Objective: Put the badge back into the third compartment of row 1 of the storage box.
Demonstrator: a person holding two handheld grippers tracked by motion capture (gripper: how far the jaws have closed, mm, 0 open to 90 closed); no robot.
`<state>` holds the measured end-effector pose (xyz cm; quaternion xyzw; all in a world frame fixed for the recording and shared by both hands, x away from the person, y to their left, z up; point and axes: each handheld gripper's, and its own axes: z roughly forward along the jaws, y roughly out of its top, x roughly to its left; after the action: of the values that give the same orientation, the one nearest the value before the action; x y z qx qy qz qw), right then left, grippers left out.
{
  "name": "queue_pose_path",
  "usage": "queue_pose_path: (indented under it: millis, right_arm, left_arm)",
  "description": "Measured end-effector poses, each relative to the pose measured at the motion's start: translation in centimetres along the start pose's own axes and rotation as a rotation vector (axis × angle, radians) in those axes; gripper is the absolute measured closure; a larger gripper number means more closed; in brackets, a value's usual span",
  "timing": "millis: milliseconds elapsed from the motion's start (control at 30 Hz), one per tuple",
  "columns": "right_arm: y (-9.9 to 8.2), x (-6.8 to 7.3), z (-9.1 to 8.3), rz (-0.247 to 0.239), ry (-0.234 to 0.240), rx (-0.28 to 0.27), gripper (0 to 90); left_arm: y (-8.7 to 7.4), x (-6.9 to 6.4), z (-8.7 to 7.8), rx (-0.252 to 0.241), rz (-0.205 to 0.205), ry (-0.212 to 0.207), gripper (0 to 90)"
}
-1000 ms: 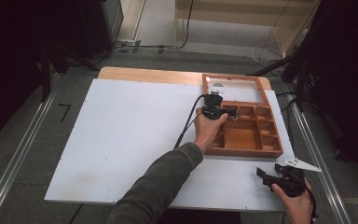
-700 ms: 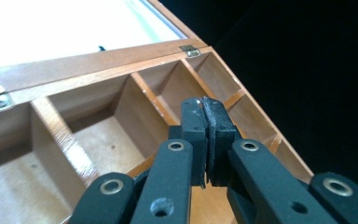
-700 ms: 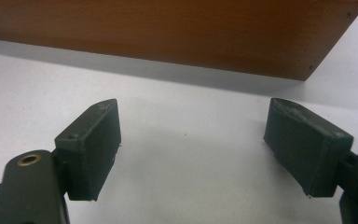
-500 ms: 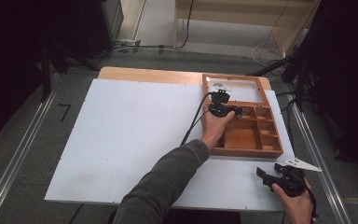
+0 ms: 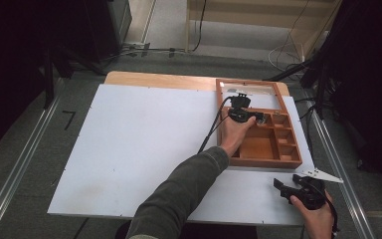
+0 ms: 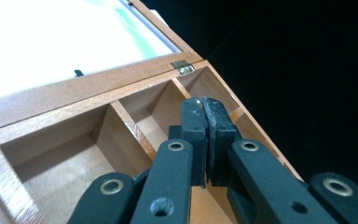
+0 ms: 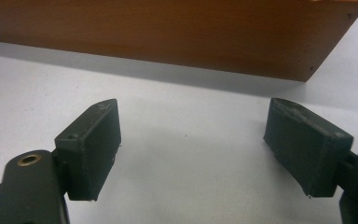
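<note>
An open wooden box [image 5: 258, 162] with several compartments lies on the right of the white table [image 5: 144, 144]. Its glass-panelled lid [image 5: 258, 94] lies flat behind it. My left gripper [image 5: 246, 113] hovers over the back compartments. In the left gripper view its jaws [image 6: 205, 135] are shut, pad against pad, with nothing between them, just above a small compartment near the brass hinge [image 6: 182, 67]. My right gripper [image 5: 291, 182] rests near the table's front right corner. It stands open [image 7: 191, 149] over bare table, facing the box's side wall [image 7: 168, 32].
The box compartments [image 6: 74, 163] look empty. A bare wooden strip [image 5: 159, 79] runs along the table's far edge. A cable [image 5: 211, 134] trails from the left gripper across the table. Dark furniture and metal rails surround the table.
My left gripper has moved right and a little farther back over the box. The right gripper has stayed in place.
</note>
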<state>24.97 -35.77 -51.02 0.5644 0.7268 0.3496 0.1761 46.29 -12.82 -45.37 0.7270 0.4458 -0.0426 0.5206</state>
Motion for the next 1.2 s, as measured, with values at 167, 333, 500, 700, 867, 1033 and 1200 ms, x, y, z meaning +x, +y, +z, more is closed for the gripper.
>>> queue_pose_path:
  millis: [167, 333, 500, 700, 867, 1033, 1200]
  right_arm:
    - [0.0, 0.0, 0.0, 0.001, 0.001, -0.001, 16.9]
    - [0.0, 0.0, 0.0, 0.001, 0.004, -0.002, 16.9]
    - [0.0, 0.0, 0.0, 0.002, 0.005, -0.002, 16.9]
    - [0.0, -0.1, 0.0, 0.001, 0.007, -0.002, 16.9]
    - [0.0, 0.0, -0.1, 0.001, 0.007, -0.003, 16.9]
    - [0.0, 0.0, 0.0, -0.001, 0.007, -0.003, 16.9]
    - [0.0, 0.0, -0.1, -0.001, 0.005, -0.002, 16.9]
  left_arm:
    - [0.4, -0.3, 0.7, 0.002, -0.001, 0.004, 89.3]
    - [0.6, -0.5, 1.3, 0.002, 0.001, 0.015, 89.3]
    - [0.8, -0.4, 1.8, 0.003, -0.002, 0.024, 89.3]
    - [0.9, 0.0, 2.2, 0.016, -0.021, 0.026, 89.0]
    - [1.0, 0.2, 2.1, 0.016, -0.036, 0.01, 80.7]
    - [0.9, 0.2, 1.8, 0.011, -0.031, 0.008, 78.6]
    - [0.7, 0.3, 1.1, 0.007, -0.032, 0.011, 78.2]
